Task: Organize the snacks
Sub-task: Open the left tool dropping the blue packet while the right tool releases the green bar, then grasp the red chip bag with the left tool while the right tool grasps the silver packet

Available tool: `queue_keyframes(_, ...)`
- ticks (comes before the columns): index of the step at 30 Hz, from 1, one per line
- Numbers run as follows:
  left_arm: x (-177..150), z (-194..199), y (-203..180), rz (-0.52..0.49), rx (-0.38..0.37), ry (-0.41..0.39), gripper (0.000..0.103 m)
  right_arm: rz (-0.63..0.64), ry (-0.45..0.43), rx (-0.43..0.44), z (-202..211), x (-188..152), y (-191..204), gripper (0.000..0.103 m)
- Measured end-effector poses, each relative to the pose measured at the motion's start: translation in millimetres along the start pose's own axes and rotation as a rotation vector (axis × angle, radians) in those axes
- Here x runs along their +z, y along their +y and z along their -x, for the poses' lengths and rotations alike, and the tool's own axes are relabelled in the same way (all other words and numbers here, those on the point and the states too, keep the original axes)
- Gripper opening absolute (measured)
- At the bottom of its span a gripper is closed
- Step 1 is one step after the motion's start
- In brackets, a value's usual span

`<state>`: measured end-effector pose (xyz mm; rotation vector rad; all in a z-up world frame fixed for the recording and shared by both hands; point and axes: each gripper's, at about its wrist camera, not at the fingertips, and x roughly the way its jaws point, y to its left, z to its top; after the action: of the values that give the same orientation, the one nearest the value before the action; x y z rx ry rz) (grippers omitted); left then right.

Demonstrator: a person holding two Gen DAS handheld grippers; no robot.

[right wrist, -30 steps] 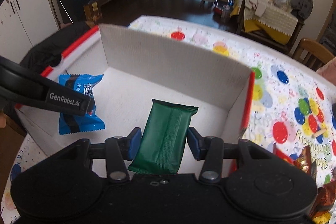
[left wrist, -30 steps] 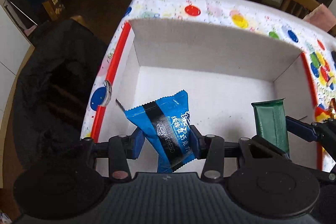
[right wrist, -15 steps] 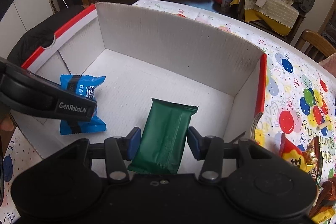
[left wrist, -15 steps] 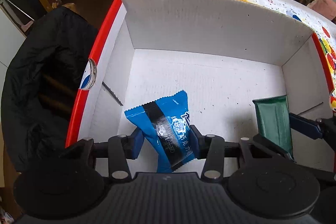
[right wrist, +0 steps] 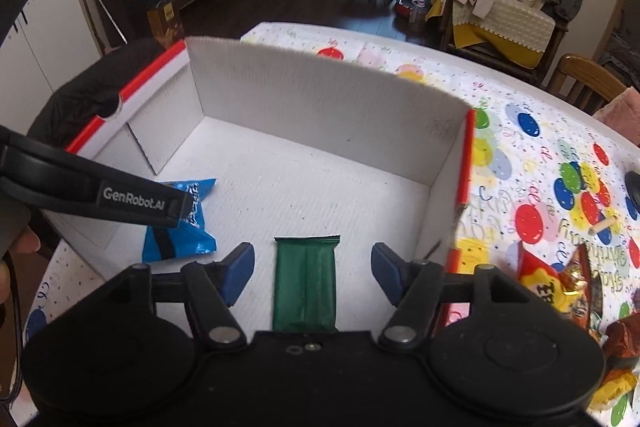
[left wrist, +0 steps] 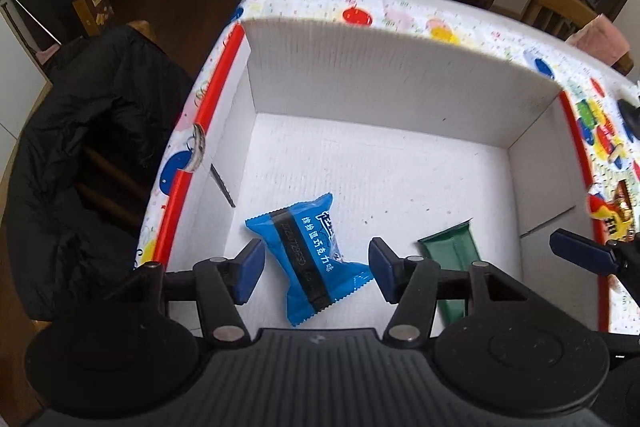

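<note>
Two snacks are sitting on the floor of the white cardboard box (left wrist: 400, 99) right now, both toward its near edge. The blue wrapped snack (left wrist: 308, 259) lies flat near the near-left corner, tilted a bit, with a black band and white lettering across it. The green bar (right wrist: 305, 283) lies flat further along the near edge toward the right wall, long axis pointing at the far wall.

The left gripper (left wrist: 316, 271) hangs right over the blue snack with its jaws opening; the blue pads stand clear on either side of the wrapper, not pressing it. Same deal for the right gripper (right wrist: 313, 273): jaws opening, the green bar lying between the pads with a visible gap on both sides, so nothing is actually gripped by either one.

The box has red trim along its left and right rims and sits on a table covered in a balloon-print tablecloth (right wrist: 540, 163). Off the box's right side, on the cloth, there's a little pile of other snack wrappers (right wrist: 560, 287) in red, yellow and brownish foil, plus a small wooden peg (right wrist: 602, 226) a bit further out. A black jacket (left wrist: 80, 147) is draped over a chair just past the table's left edge.
</note>
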<state>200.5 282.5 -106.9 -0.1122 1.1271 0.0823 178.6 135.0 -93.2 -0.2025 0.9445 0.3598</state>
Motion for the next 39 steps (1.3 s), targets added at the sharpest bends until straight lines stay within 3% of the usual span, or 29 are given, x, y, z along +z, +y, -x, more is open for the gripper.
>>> queue_keyframes(7,-6.4,36.2,0.8,0.012,-0.035,-0.081,0.06,-0.029,-0.083,-0.001,36.8,-5.3,-7.0,0.079)
queue_keyframes(10,-11.3,53.0,0.0,0.018,-0.049,-0.118,0.067,-0.053,-0.117,0.006,52.9,-9.8,-10.8,0.08)
queue_keyframes(18,-34.2,92.9,-14.5,-0.011,-0.064,-0.203,0.067,-0.137,-0.194,0.021,90.1,-28.4,-23.9,0.085)
queue_keyframes(22,-47.0,108.6,-30.3,-0.04,-0.068,-0.249,0.068,-0.182,-0.226,0.032,106.4,-39.7,-34.5,0.087)
queue_keyframes(25,-54.8,118.2,-42.1,-0.044,-0.084,-0.267,0.076,-0.195,-0.257,0.036,119.7,-48.5,-43.3,0.091)
queue_keyframes(30,-66.3,129.8,-64.7,-0.027,-0.111,-0.281,0.077,-0.215,-0.301,0.043,139.9,-65.4,-65.7,0.093)
queue_keyframes(33,-75.3,135.0,-83.7,-0.022,-0.132,-0.297,0.083,-0.228,-0.313,0.04,151.2,-77.8,-83.8,0.094)
queue_keyframes(39,-90.0,128.7,-131.5,-0.062,-0.134,-0.278,0.084,-0.257,-0.335,-0.034,167.3,-108.8,-125.4,0.099)
